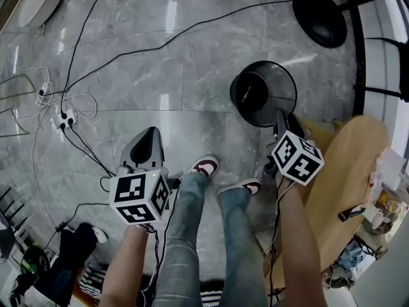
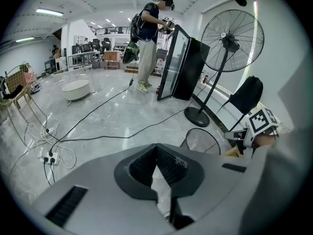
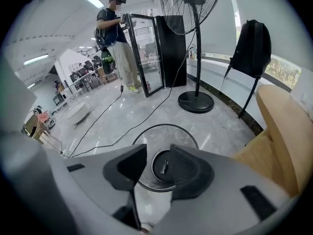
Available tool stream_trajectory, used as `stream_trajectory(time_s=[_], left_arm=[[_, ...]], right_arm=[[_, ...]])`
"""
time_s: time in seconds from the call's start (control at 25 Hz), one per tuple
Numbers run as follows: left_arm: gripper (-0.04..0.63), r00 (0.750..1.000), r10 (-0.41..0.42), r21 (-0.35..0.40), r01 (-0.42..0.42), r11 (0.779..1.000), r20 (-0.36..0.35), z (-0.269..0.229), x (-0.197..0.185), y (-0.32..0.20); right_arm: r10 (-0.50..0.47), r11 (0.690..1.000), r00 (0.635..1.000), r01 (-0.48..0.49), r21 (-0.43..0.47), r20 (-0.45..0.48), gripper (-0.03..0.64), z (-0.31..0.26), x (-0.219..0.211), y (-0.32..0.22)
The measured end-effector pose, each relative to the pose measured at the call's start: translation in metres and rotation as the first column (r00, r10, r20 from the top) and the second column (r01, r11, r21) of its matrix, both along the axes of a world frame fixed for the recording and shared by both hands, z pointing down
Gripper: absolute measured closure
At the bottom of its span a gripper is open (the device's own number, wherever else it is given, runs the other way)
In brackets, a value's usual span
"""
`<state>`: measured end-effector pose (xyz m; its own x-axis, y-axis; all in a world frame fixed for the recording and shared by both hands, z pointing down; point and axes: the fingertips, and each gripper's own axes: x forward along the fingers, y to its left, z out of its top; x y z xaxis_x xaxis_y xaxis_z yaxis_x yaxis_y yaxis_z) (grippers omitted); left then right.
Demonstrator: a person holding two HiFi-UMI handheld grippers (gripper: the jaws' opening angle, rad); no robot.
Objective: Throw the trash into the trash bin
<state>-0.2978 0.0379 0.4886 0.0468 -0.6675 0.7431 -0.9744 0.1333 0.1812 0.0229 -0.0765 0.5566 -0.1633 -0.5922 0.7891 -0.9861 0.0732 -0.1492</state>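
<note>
The trash bin (image 1: 263, 93) is a round black mesh basket on the grey marble floor, just ahead of my feet. My right gripper (image 1: 281, 121) hangs over its near rim. In the right gripper view that gripper (image 3: 157, 166) is open with nothing between its jaws, and through the gap I look straight down into the bin (image 3: 165, 137), where a small dark piece of trash (image 3: 164, 167) lies on the bottom. My left gripper (image 1: 151, 136) is to the left of my legs, away from the bin. Its jaws (image 2: 156, 150) meet, shut and empty, with the bin (image 2: 203, 141) to their right.
A standing fan's round base (image 1: 319, 16) is beyond the bin. Black cables and a power strip (image 1: 64, 119) cross the floor at left. A round wooden table (image 1: 348, 184) stands at my right. Another person (image 2: 146, 38) stands by a black fridge (image 2: 183, 62) far off.
</note>
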Motion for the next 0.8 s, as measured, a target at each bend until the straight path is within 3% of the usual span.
stream_trajectory(time_s=[0.2, 0.44, 0.64, 0.8], left_arm=[[0.586, 0.999, 0.046, -0.003, -0.046, 0.999, 0.001, -0.013, 0.017, -0.015], [0.586, 0.984, 0.176, 0.024, -0.175, 0.984, -0.009, -0.047, 0.077, -0.043], [0.586, 0.951, 0.309, 0.04, -0.308, 0.951, -0.015, -0.074, 0.139, -0.059], [0.586, 0.902, 0.432, 0.057, -0.431, 0.901, -0.017, -0.093, 0.194, -0.071]], right_arm=[[0.021, 0.999, 0.999, -0.021, 0.024, 0.026, 0.462, -0.027, 0.011, 0.009], [0.119, 0.99, 0.992, -0.122, 0.074, 0.047, 0.463, -0.081, 0.06, 0.03], [0.243, 0.964, 0.968, -0.247, 0.1, 0.055, 0.466, -0.12, 0.112, 0.059], [0.378, 0.917, 0.925, -0.381, 0.115, 0.048, 0.466, -0.14, 0.163, 0.089]])
